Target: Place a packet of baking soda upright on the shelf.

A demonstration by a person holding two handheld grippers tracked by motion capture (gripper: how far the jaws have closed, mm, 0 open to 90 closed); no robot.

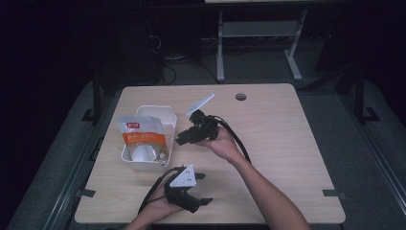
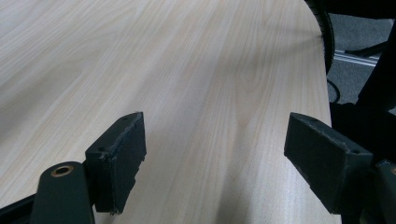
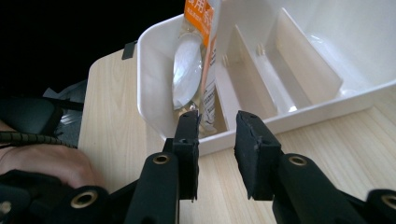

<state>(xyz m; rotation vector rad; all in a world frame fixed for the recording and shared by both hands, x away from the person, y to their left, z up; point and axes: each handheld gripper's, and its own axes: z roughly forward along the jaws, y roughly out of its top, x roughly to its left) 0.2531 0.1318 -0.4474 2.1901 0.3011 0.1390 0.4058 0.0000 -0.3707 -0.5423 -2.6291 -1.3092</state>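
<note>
In your right gripper view the orange pouch (image 3: 198, 56) is cut off by the top edge, so you cannot read its print, and the far end of the white tray (image 3: 299, 116) runs out past the top and right edges. In the high view the small print on the pouch (image 1: 142, 139) is too small to tell, and your forearms leave by the bottom edge. Your left gripper (image 2: 212, 163) view cuts its own jaws at the bottom, and the bench (image 2: 187, 70) runs out of the picture.
</note>
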